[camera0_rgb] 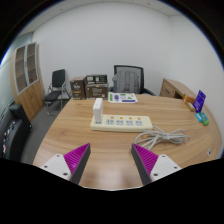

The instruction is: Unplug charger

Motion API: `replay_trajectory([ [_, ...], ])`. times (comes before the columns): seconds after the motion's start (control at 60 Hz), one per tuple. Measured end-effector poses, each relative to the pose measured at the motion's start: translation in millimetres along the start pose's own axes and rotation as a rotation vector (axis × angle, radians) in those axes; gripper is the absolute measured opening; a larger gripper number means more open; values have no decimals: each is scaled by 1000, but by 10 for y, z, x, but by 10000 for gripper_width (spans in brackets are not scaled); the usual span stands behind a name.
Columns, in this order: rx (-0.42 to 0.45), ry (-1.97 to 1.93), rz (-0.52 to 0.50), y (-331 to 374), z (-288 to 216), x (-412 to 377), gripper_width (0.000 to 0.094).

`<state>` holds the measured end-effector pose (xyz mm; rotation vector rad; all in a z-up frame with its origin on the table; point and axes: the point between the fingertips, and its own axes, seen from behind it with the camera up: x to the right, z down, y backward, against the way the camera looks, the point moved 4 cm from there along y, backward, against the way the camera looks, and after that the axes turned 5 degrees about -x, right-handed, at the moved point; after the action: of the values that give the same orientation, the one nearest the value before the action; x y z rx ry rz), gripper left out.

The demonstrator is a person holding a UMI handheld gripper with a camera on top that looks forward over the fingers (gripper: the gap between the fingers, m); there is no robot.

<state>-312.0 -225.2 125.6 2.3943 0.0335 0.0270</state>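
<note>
No text, label or number can be read on anything across the table or room.

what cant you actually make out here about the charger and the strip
- Power strip, gripper view: its sockets and switches are too small to read.
- Charger at the strip's far left end: too small to tell how deep it sits.
- White cable: the coil overlaps itself, so its ends cannot be traced.
- Items on the table beyond the strip: too small to name.
- Gripper: fingers apart, holding nothing; their bases are cut off by the view's edge.
</note>
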Motion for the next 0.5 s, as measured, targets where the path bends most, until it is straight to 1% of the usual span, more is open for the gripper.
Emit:
replay_trajectory([
  [0.083, 61, -2, -11, -445, -344, -305, 858],
  [0.2, 105, 7, 18, -1058, -730, -529, 847],
  [0.25, 121, 8, 25, -1292, -834, -559, 822],
  [0.367, 116, 2, 51, -1714, -989, -591, 731],
  [0.4, 119, -1, 54, -1796, -1011, -592, 696],
  [0.433, 123, -2, 57, -1859, -1043, -588, 633],
  [0.467, 126, 4, 59, -1906, -1056, -594, 531],
  [0.5, 127, 9, 68, -1943, -1063, -587, 386],
])
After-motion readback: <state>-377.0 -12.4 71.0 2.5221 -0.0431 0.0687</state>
